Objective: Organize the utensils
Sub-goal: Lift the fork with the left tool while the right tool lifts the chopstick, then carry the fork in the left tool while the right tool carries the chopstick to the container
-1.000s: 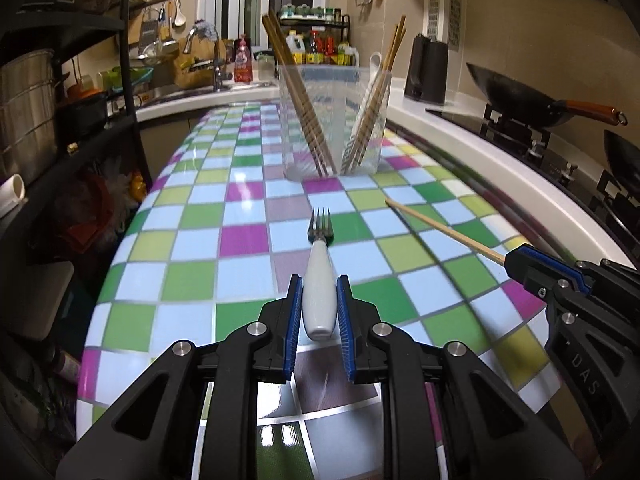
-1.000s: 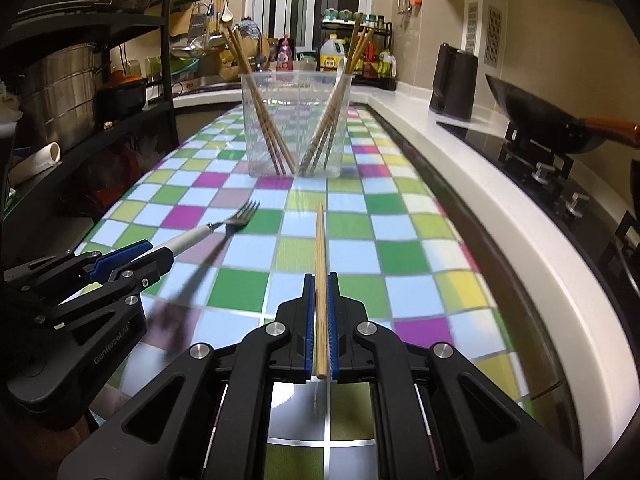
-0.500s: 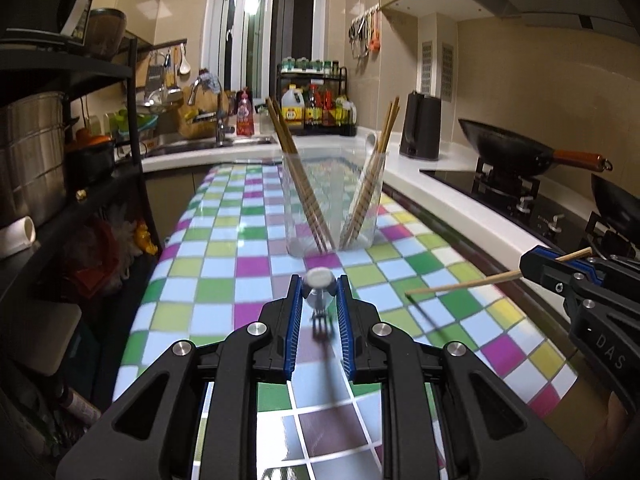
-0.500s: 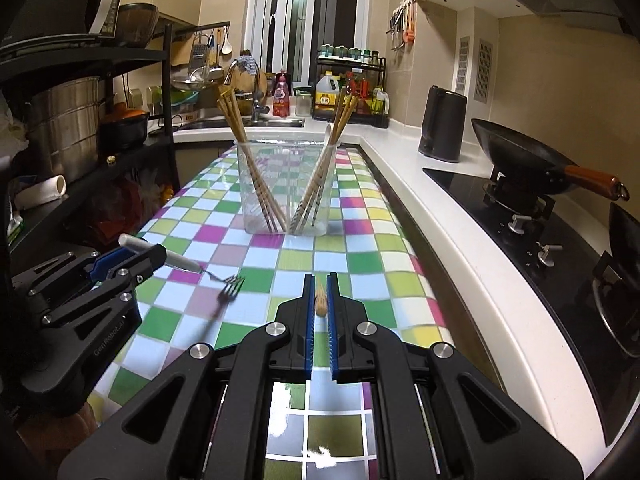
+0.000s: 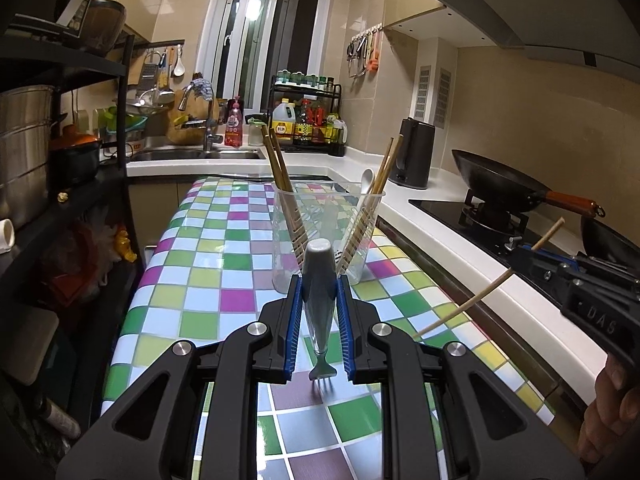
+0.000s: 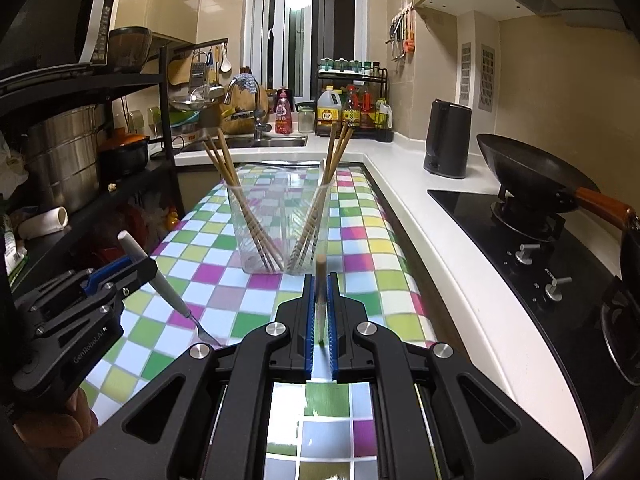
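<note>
Checkered cloth in green, pink, yellow and white covers the counter (image 5: 208, 280), and on it stands a clear plastic cup (image 6: 280, 224), my landmark for everything else. Inside the cup, wooden chopsticks (image 6: 232, 184) lean out to both sides in two bunches, with a pale spoon (image 5: 366, 184) among those on the right.

On the near side of the cup, the left gripper (image 5: 319, 320) is clamped on the white handle of a fork (image 5: 319, 300). The fork hangs tines-down, clear of the cloth, its handle end tilted up toward the cup.

To the right of that, also short of the cup, the right gripper (image 6: 320, 316) is pinched tight on a single wooden chopstick (image 6: 320, 300), which slants with its lower tip above the cloth and the upper end poking out behind the fingers.

Beyond the cup lie a sink (image 5: 196, 155) and a rack of bottles (image 5: 306, 120); off to its right a dark wok (image 6: 528, 176) sits on the stove.
</note>
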`<control>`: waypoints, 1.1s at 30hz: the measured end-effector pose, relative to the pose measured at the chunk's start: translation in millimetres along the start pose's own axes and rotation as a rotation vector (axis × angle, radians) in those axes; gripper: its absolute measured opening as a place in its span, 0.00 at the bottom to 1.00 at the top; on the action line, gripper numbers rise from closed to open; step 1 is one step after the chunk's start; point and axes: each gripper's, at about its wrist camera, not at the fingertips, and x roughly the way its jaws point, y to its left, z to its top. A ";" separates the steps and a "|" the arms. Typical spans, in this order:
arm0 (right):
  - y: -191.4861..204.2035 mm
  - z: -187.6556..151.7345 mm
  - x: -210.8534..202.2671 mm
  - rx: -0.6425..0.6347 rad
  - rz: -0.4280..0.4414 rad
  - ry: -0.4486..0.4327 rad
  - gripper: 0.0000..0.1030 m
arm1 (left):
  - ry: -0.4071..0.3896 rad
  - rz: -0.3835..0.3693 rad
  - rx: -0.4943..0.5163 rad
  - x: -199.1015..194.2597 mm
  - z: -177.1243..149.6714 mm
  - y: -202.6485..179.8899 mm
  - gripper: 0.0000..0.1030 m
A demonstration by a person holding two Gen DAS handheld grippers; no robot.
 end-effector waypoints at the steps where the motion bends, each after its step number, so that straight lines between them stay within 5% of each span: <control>1: -1.0 4.3 0.9 -0.001 0.005 -0.004 0.06 | 0.007 -0.001 -0.004 2.1 2.1 1.5 0.17; 11: -13.2 41.4 12.1 0.019 0.060 -0.012 0.06 | 0.118 -0.037 -0.024 15.9 36.3 9.5 0.17; 18: -10.8 86.5 15.2 0.016 0.126 -0.037 0.06 | 0.182 -0.100 -0.050 24.8 91.8 14.5 0.17; 26: -5.3 160.0 6.4 -0.028 0.170 -0.125 0.06 | 0.115 -0.172 -0.041 28.8 173.1 9.7 0.17; 33: -2.8 207.2 30.8 -0.055 0.162 -0.172 0.06 | 0.051 -0.136 -0.039 59.5 222.4 10.3 0.17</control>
